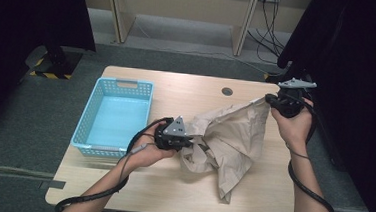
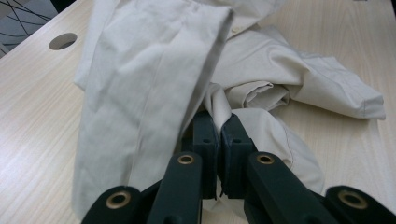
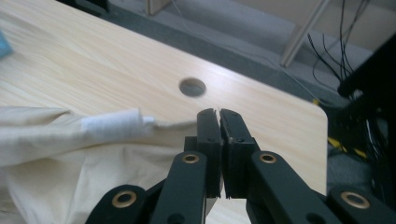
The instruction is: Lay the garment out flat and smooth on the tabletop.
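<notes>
High view: beige garment (image 1: 229,136) is lifted off the table (image 1: 135,182) between both grippers, bulk sagging mid-table, right of the blue basket (image 1: 112,116). Left gripper (image 1: 186,142) is clamped on a fold, right gripper (image 1: 269,99) on an upper edge.

Left gripper view: jaws are clenched on a pinched fold (image 2: 219,109). Cloth is judged light, limp, non-fragile.

Right gripper view: jaws are clenched on a thin hem edge (image 3: 173,122). Seams or hems are best gripped; single layers may slip.

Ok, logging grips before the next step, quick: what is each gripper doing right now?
Left gripper: closed on a fold of the beige garment.
Right gripper: closed on the garment's edge, lifting it.
</notes>
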The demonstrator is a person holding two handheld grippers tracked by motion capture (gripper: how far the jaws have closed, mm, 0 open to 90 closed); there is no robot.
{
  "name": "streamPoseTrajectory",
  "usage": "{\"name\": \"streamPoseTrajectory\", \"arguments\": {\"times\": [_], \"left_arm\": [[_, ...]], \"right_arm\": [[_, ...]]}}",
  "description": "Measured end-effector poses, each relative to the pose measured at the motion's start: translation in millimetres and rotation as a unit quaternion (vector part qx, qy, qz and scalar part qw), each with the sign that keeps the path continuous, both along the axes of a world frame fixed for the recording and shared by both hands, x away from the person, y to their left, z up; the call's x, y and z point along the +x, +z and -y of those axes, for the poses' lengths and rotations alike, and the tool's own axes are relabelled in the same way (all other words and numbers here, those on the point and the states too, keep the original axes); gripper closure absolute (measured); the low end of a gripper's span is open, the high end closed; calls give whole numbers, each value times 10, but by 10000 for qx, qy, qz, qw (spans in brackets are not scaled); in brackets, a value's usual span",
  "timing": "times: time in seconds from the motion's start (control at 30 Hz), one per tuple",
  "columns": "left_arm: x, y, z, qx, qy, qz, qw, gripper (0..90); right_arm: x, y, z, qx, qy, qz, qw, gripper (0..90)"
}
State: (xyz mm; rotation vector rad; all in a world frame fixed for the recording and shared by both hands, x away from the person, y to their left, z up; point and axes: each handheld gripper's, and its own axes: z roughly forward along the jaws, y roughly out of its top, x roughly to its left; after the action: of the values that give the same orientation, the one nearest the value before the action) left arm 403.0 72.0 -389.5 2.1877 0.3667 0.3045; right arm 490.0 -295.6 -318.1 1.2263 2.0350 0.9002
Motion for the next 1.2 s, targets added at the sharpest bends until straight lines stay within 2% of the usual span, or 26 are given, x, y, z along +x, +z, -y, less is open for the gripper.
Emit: {"name": "streamPoseTrajectory", "arguments": {"times": [0.1, 0.17, 0.27, 0.3, 0.37, 0.43, 0.5, 0.57, 0.63, 0.73, 0.87, 0.93, 1.0, 1.03, 1.1, 1.17, 1.2], "left_arm": [[47, 41, -31, -115, 135, -61, 9998, 863], [103, 39, -39, -129, 327, -63, 9994, 855], [221, 18, -21, -170, 656, -71, 9977, 837], [265, 4, -5, -256, 773, -105, 9966, 834], [345, -12, 27, -262, 985, -99, 9947, 826], [398, -21, 64, -250, 1131, -25, 9933, 808], [426, -17, 95, -249, 1198, 42, 9925, 798], [447, -12, 119, -209, 1253, 122, 9918, 779], [457, -9, 136, -148, 1293, 213, 9913, 742], [435, -5, 153, -118, 1309, 335, 9908, 689], [338, 16, 161, -85, 1280, 585, 9900, 540], [273, 36, 150, -168, 1190, 716, 9902, 481], [206, 73, 126, -250, 1208, 823, 9889, 425], [174, 96, 111, -271, 1263, 894, 9876, 404], [109, 141, 84, -357, 1323, 988, 9856, 381], [33, 136, 96, -402, 1259, 935, 9868, 381], [-11, 95, 126, -336, 1165, 873, 9888, 381]], "right_arm": [[32, -109, 107, -48, -168, -164, 9997, 876], [54, -190, 174, -107, -292, -279, 9991, 876], [76, -300, 230, -208, -307, -451, 9983, 870], [68, -324, 228, -249, -324, -459, 9981, 858], [50, -338, 223, -320, -323, -355, 9983, 754], [5, -293, 207, -416, -364, -191, 9983, 709], [-80, -207, 155, -434, -187, -4, 9989, 679], [-196, -118, 66, -517, 105, 167, 9985, 668], [-309, -92, -51, -529, 505, 124, 9972, 659], [-417, -192, -201, -561, 1054, -131, 9928, 646], [-482, -420, -322, -445, 1415, -558, 9874, 622], [-512, -518, -381, -448, 1606, -748, 9832, 623], [-550, -604, -448, -521, 1808, -910, 9779, 616], [-567, -637, -477, -577, 1905, -961, 9753, 611], [-593, -675, -512, -591, 2009, -1033, 9724, 590], [-610, -697, -531, -549, 2104, -1100, 9698, 571], [-623, -708, -541, -535, 2145, -1121, 9688, 557]]}}
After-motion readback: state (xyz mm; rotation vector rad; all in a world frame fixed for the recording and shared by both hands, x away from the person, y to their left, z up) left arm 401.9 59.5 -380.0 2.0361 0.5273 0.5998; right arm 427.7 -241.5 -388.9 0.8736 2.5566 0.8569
